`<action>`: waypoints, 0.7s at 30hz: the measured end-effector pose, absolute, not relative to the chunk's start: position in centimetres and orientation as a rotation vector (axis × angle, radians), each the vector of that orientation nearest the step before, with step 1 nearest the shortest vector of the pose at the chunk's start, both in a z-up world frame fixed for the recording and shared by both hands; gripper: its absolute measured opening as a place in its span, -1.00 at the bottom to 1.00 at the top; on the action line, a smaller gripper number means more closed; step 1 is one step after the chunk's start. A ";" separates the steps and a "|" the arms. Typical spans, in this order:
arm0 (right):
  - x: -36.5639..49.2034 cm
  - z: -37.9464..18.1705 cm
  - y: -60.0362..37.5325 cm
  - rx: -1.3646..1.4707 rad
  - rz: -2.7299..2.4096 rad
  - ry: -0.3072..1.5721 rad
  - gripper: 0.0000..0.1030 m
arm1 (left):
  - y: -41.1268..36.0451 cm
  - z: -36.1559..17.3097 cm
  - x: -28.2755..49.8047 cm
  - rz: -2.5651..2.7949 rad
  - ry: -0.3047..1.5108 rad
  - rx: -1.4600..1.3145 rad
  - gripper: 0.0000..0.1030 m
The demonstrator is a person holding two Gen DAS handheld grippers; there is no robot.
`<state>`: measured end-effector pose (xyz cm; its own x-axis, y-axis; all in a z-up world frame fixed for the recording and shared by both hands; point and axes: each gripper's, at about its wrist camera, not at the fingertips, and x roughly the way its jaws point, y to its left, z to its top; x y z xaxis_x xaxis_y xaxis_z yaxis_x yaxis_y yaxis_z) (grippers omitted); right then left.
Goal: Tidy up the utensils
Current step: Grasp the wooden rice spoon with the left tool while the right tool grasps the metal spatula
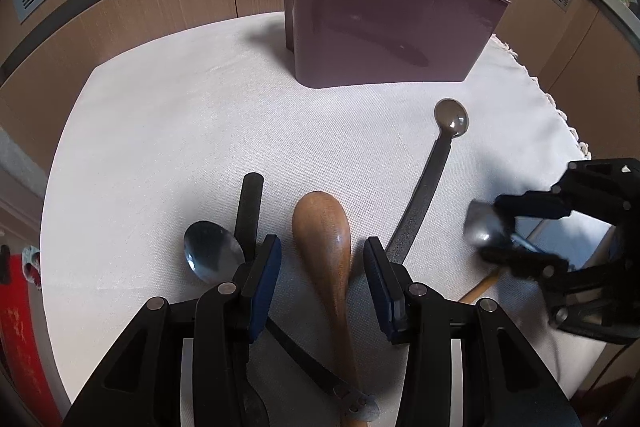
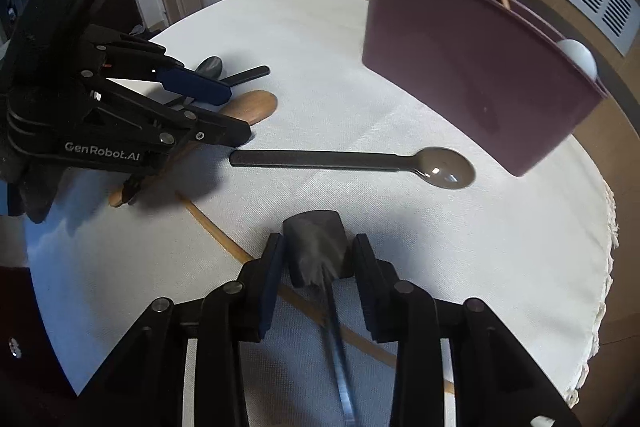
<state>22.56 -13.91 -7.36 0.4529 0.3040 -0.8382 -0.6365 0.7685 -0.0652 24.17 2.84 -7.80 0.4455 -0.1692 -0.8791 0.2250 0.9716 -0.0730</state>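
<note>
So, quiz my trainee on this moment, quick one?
1. True or false: the left gripper is shut on the wooden spoon.
2. Which lies on the cloth between the two grippers? A black spoon; B fork; C knife.
3. Fill in: the right gripper holds a ____.

Key: 1 false, it is open, astride the spoon. 2 A. 3 steel spoon.
</note>
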 end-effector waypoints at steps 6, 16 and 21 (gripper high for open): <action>22.6 -7.1 -16.9 -0.286 0.497 0.918 -0.44 | 2.4 -7.9 24.8 -0.202 1.115 0.067 -0.15; 22.6 -5.4 -20.3 -0.082 0.463 0.817 -0.44 | 1.8 -7.7 26.0 -0.135 1.139 0.007 -0.41; 22.1 -3.9 -20.6 -0.049 0.427 0.752 -0.44 | 1.9 -5.8 24.4 -0.195 1.054 -0.081 -0.41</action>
